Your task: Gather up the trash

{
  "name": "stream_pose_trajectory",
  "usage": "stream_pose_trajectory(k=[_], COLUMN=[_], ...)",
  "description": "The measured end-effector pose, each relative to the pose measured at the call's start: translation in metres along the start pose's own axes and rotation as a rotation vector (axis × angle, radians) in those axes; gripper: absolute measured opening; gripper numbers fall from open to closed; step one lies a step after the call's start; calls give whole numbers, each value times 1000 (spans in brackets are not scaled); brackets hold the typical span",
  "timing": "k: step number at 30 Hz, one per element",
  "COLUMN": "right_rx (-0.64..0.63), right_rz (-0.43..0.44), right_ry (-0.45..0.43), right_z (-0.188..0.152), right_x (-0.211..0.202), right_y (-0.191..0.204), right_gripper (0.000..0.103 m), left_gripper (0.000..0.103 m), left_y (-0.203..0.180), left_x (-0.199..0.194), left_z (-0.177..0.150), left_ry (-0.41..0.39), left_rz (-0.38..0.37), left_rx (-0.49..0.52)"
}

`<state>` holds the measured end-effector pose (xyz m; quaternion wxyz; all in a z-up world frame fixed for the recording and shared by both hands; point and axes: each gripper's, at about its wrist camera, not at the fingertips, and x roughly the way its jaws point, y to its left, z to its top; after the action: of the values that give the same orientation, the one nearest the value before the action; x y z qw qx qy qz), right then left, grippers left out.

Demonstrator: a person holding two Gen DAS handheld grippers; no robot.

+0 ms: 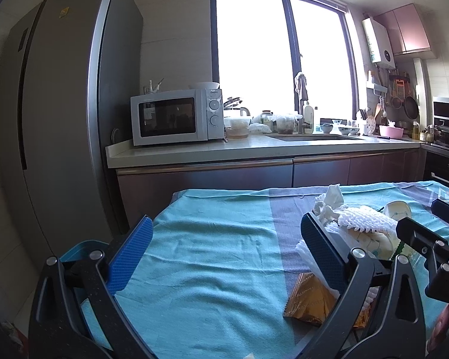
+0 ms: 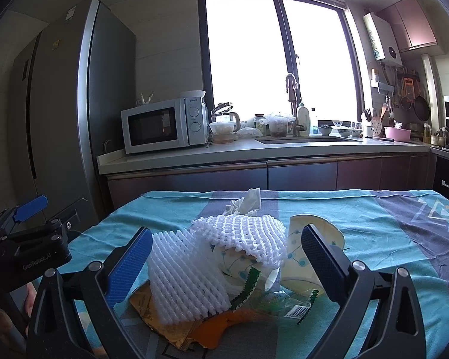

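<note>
A: How are the tongs seen to stand?

B: The left tongs (image 1: pixel 224 254) are spread wide and nothing is held between them. They are hung over a bare stretch of the teal cloth (image 1: pixel 212 239) by which the tabletop is covered. The right tongs (image 2: pixel 227 263) are spread wide as well, and the trash pile is framed between the two blue pads, though no piece is gripped. Whether the pads are touched by any of it cannot be told.

A: Where is the trash found?

B: It is heaped on the tabletop, near the middle of the cloth and just to the right of the left tongs. On top, two white foam nets (image 2: pixel 212 257) are laid, one draped over a crushed paper cup (image 2: pixel 308 257). Under them a clear wrapper (image 2: pixel 287 302) with a barcode and green zigzag edges is seen, and a gold packet (image 1: pixel 308 299) is pressed flat at the near left of the heap. Beside it something orange (image 2: pixel 221 329) is partly covered. A crumpled tissue (image 2: pixel 248 203) is set just behind the nets.

A: What is shown beyond?

B: A kitchen counter is backed by a bright window (image 2: pixel 278 59). On it a microwave (image 2: pixel 164 125) is placed at the left end, and a fridge (image 2: pixel 68 104) is stood beside that. The left tool is caught at the left edge of the right wrist view.
</note>
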<state>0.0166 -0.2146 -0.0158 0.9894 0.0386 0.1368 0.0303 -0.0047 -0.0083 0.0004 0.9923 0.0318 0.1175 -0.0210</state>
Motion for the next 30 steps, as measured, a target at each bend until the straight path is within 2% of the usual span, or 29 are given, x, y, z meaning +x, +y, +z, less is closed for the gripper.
stream_pose_trajectory(k=[12, 23, 27, 30], right_rx=[71, 66, 85, 106], right_rz=[-57, -69, -70, -74], right_ry=[44, 59, 94, 137], right_z=[-1, -1, 0, -2], right_x=[10, 13, 20, 28], right_y=[-40, -49, -58, -67], right_gripper=[96, 96, 96, 96], left_gripper=[97, 97, 97, 97], left_y=[-11, -20, -20, -23], left_x=[25, 35, 46, 55], left_z=[-9, -11, -15, -20], left_ry=[91, 131, 189, 244], left_rz=[-32, -40, -99, -173], left_rx=[23, 36, 32, 27])
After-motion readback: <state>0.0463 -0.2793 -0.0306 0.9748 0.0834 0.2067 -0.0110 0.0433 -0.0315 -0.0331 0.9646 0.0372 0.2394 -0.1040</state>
